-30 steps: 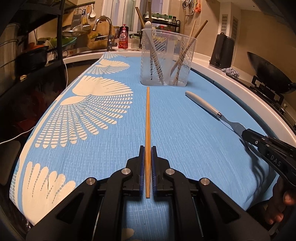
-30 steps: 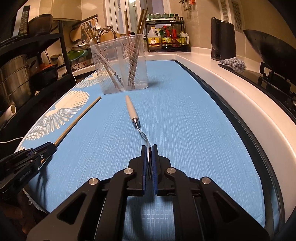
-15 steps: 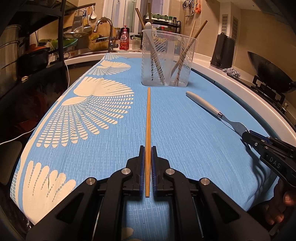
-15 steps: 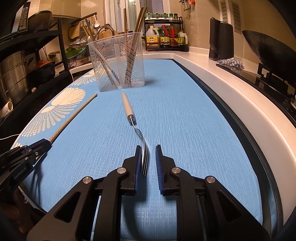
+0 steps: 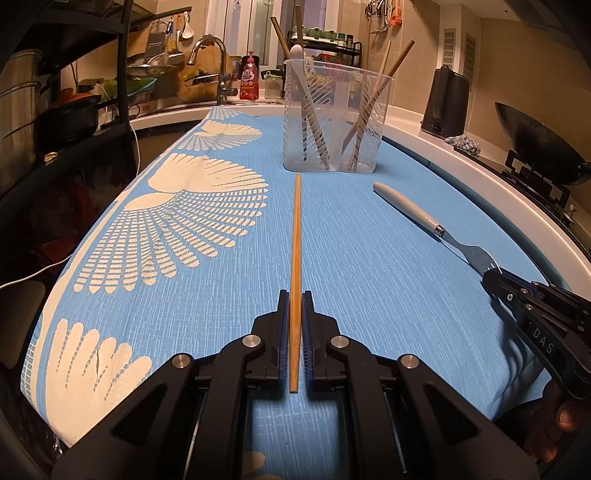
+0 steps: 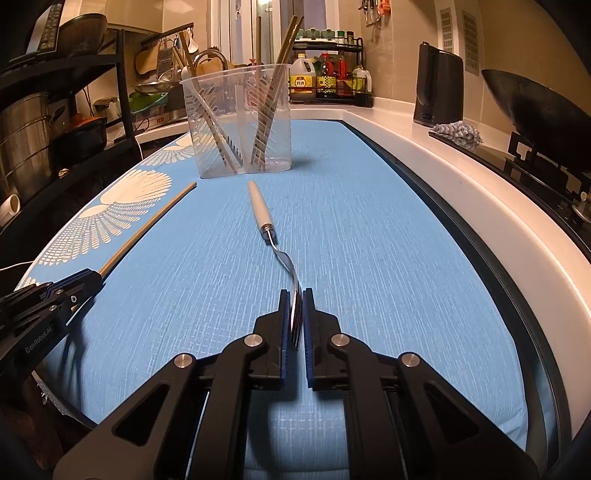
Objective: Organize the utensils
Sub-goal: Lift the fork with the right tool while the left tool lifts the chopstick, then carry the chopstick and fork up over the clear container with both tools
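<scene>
Chopstick (image 5: 295, 258) lies on the blue cloth (image 5: 369, 266), pinched at its near end by the left gripper (image 5: 294, 306). The right gripper (image 6: 296, 306) is closing narrowly around the fork (image 6: 282, 254) tines.

A black kettle (image 6: 439, 88), a dark wok (image 6: 532, 107) and a faucet (image 5: 210, 59) border the blue cloth (image 5: 369, 258).

I see a warm-lit kitchen with beige tiled walls. The faucet (image 5: 212, 55) is my landmark: window (image 5: 266, 22) behind it, black metal shelving (image 5: 74, 92) with pots to its left, spice rack (image 6: 328, 70) and black kettle (image 5: 445, 103) to its right, wok (image 5: 535, 144) on the stove far right.
</scene>
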Demonstrator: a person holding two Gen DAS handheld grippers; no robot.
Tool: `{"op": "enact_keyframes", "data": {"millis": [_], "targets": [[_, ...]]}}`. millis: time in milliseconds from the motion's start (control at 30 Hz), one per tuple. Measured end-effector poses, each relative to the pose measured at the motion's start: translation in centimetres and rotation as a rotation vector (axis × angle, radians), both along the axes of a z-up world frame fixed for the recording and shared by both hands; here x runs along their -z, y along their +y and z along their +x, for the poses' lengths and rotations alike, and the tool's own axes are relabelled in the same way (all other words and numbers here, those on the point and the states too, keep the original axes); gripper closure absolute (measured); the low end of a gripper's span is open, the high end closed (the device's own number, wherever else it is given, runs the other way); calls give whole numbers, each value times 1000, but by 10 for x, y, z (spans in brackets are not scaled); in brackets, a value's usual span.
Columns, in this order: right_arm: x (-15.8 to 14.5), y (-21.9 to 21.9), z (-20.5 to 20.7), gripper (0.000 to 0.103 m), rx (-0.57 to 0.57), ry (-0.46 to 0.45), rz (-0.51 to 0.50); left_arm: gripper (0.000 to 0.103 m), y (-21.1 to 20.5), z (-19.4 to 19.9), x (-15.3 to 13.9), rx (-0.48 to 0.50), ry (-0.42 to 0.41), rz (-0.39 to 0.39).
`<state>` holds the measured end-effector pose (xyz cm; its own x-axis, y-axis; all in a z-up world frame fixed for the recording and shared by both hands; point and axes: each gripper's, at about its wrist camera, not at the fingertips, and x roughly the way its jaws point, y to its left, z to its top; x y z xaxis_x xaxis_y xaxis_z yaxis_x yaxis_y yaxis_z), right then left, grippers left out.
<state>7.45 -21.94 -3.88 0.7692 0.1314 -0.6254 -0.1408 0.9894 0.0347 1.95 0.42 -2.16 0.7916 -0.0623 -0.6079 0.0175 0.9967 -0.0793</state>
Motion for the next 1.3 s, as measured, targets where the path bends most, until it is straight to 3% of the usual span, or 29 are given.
{"op": "enact_keyframes", "data": {"millis": [867,1033,1300], "targets": [[-2,-3,7,99,11,25,-18,96,-8,0,1,-7,-13,29],[-16,-6,3,101,21,11,-14,97,-3,-1,-4,-13,-14,4],[-56,-13,-9,102,26,-70,-33,96,3,-12,-31,-28,-102,-11]]}}
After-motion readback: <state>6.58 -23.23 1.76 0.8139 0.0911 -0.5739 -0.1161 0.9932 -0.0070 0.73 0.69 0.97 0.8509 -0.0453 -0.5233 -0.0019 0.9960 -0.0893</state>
